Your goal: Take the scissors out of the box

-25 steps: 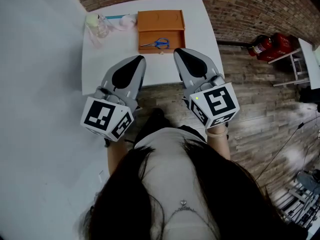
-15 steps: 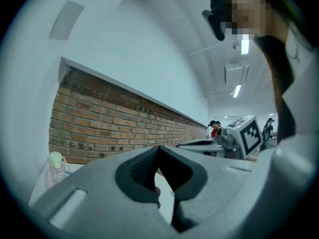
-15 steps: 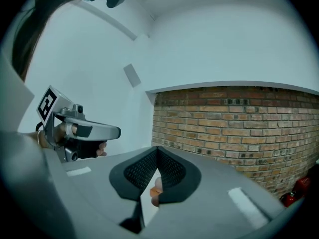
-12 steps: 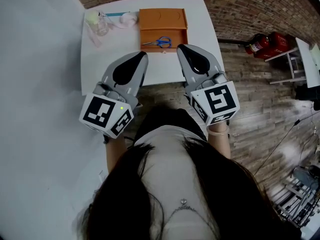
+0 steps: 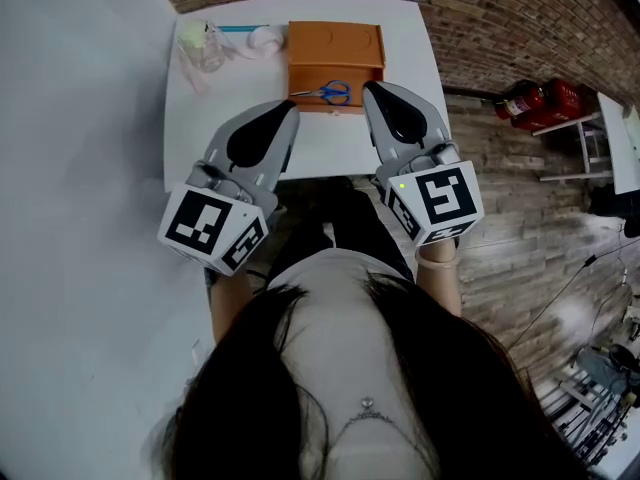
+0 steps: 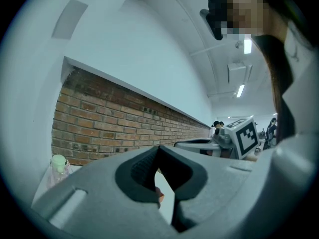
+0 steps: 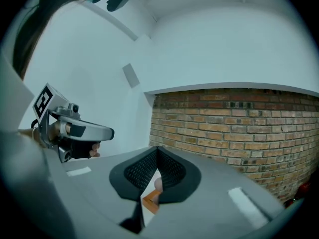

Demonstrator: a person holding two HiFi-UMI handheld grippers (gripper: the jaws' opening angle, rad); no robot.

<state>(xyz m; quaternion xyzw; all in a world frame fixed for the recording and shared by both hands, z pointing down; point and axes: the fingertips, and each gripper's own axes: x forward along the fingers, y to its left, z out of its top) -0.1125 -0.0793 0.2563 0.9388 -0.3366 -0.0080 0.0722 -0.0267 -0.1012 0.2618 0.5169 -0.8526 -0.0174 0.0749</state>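
An open orange box (image 5: 335, 43) lies at the far side of the white table (image 5: 220, 118), its lid folded back. Scissors (image 5: 325, 92) with blue handles rest in its near tray. My left gripper (image 5: 284, 111) hovers over the table just near-left of the box, jaws shut and empty. My right gripper (image 5: 371, 89) is level with the box's near right corner, beside the scissors, also shut with nothing held. In the left gripper view the left gripper (image 6: 159, 151) faces the brick wall. In the right gripper view a sliver of the orange box (image 7: 150, 201) shows below the right gripper (image 7: 158, 151).
A clear bottle with a green cap (image 5: 200, 43), a teal pen (image 5: 236, 29) and a white round object (image 5: 264, 38) lie left of the box. Right of the table, a red fire extinguisher (image 5: 525, 98) stands on the wooden floor. A brick wall (image 5: 480, 18) runs behind the table.
Both grippers have moved forward over the table toward the box. The right one is now beside the box's near right corner. Both stayed shut.
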